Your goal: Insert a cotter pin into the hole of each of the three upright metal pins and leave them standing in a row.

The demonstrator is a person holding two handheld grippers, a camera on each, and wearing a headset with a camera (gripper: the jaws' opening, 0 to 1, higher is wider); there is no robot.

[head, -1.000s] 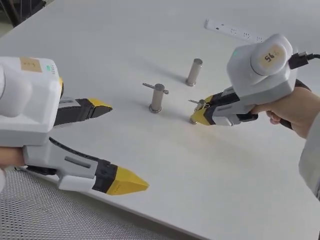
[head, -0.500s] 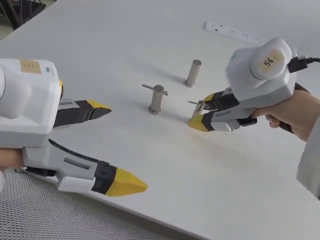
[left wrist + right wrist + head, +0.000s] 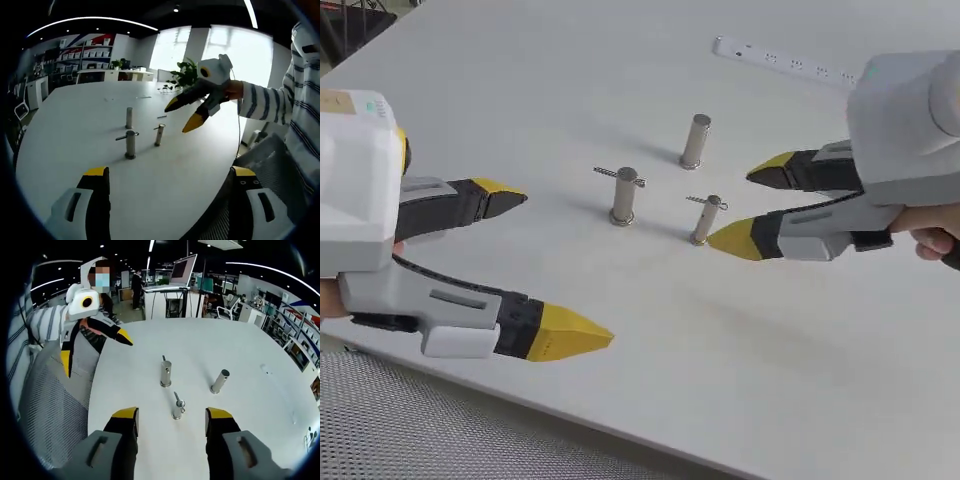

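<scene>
Right gripper (image 3: 732,206), jaws wide and empty, just beside the nearer cottered metal pin (image 3: 704,220), apparently to leave it standing; left gripper (image 3: 568,267) equally open, idle; far metal pin (image 3: 695,140) bare.

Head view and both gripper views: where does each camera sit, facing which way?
Head view: from the person's head, looking down at the table; left hand-held gripper and right hand-held gripper reach in.
Left gripper view: along its open jaws toward the right one and a striped sleeve.
Right gripper view: faces back toward the person.
Shared: the three metal pins.
</scene>
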